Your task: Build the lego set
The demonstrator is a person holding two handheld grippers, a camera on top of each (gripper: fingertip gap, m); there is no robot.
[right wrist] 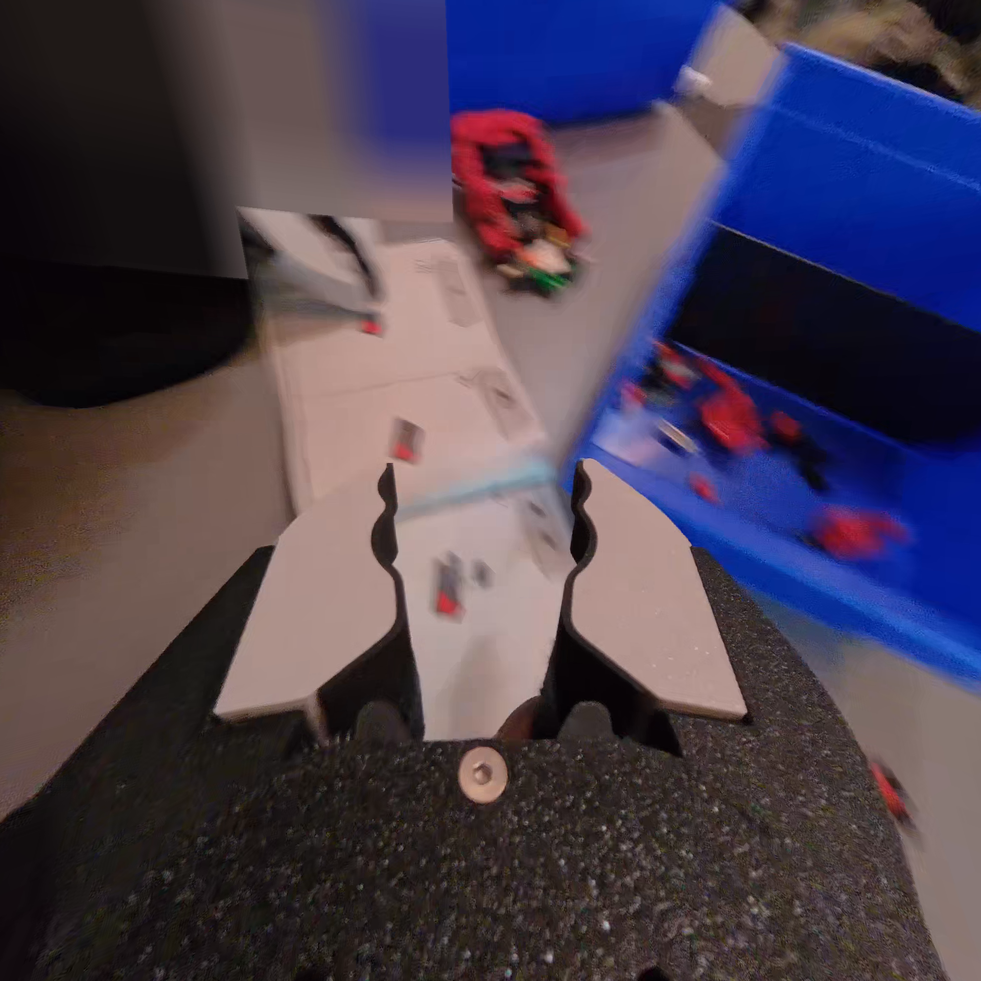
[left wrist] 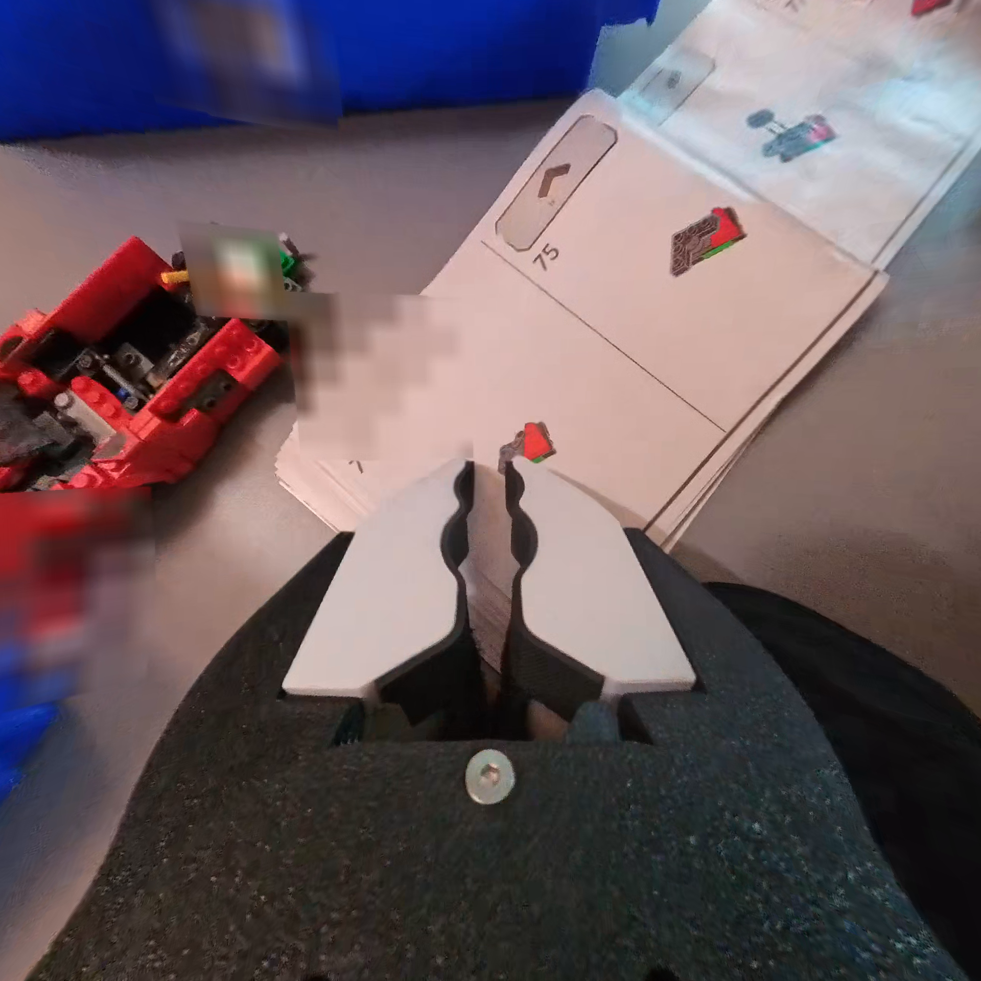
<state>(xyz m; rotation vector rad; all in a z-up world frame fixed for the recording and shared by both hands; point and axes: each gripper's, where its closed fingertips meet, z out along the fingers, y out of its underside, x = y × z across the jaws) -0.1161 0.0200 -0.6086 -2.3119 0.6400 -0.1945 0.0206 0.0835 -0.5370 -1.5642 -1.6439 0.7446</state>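
The part-built red lego car (left wrist: 127, 366) sits on the grey table at the left of the left wrist view, and it shows blurred and farther off in the right wrist view (right wrist: 509, 191). The open instruction booklet (left wrist: 637, 329) lies beside it. My left gripper (left wrist: 488, 467) hovers over the booklet's near edge, its jaws drawn together to a narrow slit with nothing seen between them. My right gripper (right wrist: 485, 470) is open and empty above the booklet (right wrist: 403, 393), next to the blue bin (right wrist: 796, 478) of loose red and black pieces (right wrist: 727, 414).
A blue bin wall (left wrist: 424, 48) runs along the back of the table. A dark rounded object (left wrist: 876, 716) lies at the right by the left gripper. A small red piece (right wrist: 892, 791) lies on the table at the right of the right gripper. The right wrist view is motion-blurred. The left gripper's tips are roughly 15 centimetres from the right gripper's.
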